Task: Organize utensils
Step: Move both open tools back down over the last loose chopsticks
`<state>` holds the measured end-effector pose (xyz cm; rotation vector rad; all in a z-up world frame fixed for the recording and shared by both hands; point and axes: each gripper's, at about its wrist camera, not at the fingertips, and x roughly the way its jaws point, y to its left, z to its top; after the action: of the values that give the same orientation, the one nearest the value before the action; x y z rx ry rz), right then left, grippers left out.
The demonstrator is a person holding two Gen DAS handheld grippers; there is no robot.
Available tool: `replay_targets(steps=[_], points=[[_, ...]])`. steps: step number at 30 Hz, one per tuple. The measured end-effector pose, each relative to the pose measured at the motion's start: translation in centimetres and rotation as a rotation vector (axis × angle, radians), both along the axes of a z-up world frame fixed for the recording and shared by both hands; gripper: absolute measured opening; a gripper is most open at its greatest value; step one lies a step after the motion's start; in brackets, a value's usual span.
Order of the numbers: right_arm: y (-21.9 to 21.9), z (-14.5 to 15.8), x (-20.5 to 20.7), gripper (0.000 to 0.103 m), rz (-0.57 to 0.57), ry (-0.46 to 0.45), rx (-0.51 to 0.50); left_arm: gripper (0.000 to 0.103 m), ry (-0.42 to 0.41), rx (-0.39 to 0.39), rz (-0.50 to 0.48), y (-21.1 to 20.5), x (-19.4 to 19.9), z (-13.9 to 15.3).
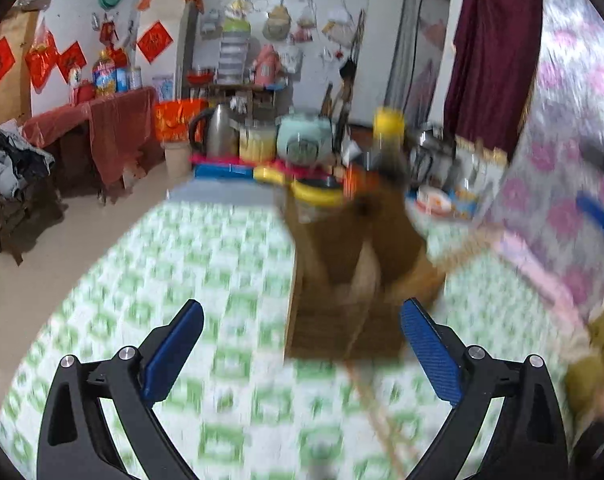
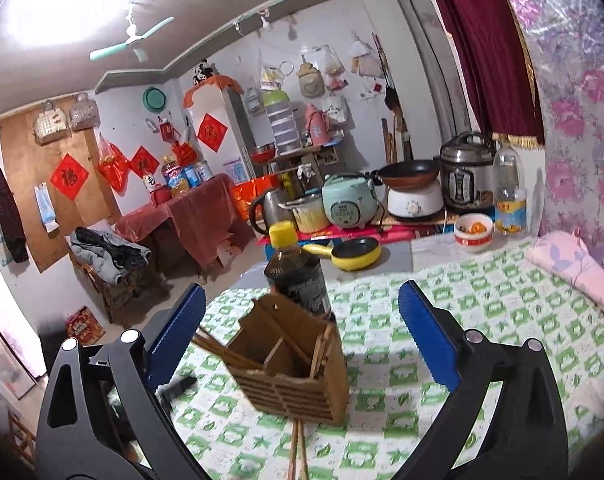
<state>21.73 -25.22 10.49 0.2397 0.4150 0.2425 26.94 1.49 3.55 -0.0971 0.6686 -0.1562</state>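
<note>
A slatted wooden utensil holder (image 2: 290, 372) stands on the green-and-white checked tablecloth (image 2: 481, 332), with chopsticks (image 2: 321, 344) upright in its right compartment and more leaning out over its left rim. A loose pair of chopsticks (image 2: 298, 452) lies on the cloth in front of it. My right gripper (image 2: 302, 292) is open just above and before the holder, nothing between its blue pads. In the blurred left wrist view the holder (image 1: 341, 280) sits ahead of my open, empty left gripper (image 1: 302, 307), with a chopstick (image 1: 373, 408) running toward the camera.
A dark bottle with a yellow cap (image 2: 298, 276) stands right behind the holder. Farther back are a yellow pan (image 2: 355, 256), a bowl (image 2: 473, 230), a kettle, rice cookers and a clear bottle. A pink folded cloth (image 2: 577, 268) lies along the right wall.
</note>
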Motion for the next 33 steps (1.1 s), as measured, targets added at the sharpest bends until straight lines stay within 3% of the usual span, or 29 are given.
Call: replay_targets(steps=[3, 6, 8, 12, 15, 18, 25, 31, 33], points=[[-0.5, -3.7, -2.7, 0.097, -0.015, 0.029, -0.062, 0.097, 0.093, 0.024, -0.024, 0.1, -2.1, -3.7], [-1.5, -8.0, -4.1, 0.097, -0.034, 0.131, -0.111, 0.097, 0.21, 0.008, -0.058, 0.5, -3.4, -6.8], [-2.5, -10.6, -4.5, 0.097, -0.032, 0.212, -0.091, 0.097, 0.278, -0.01, -0.062, 0.8, -3.9, -8.1], [-4.3, -13.9, -4.5, 0.097, -0.015, 0.349, -0.022, 0.097, 0.308, -0.031, -0.05, 1.2, -5.2, -9.3], [-4.5, -15.3, -5.1, 0.097, 0.003, 0.396, -0.02, 0.097, 0.338, -0.031, -0.046, 1.1, -6.0, -10.3], [-3.8, -16.5, -6.3, 0.097, 0.011, 0.428, -0.108, 0.097, 0.333, -0.032, -0.044, 1.1, -6.4, -10.1], [-3.5, -17.0, -7.0, 0.097, -0.057, 0.433, -0.222, 0.097, 0.363, 0.003, -0.144, -1.8, -7.0, -10.4], [-6.0, -16.9, -6.7, 0.097, -0.135, 0.452, -0.138, 0.097, 0.38, 0.054, -0.302, -6.7, -8.1, -10.6], [-6.6, -16.8, -6.7, 0.097, -0.141, 0.451, -0.102, 0.097, 0.379, 0.111, -0.331, -8.2, -8.4, -10.9]])
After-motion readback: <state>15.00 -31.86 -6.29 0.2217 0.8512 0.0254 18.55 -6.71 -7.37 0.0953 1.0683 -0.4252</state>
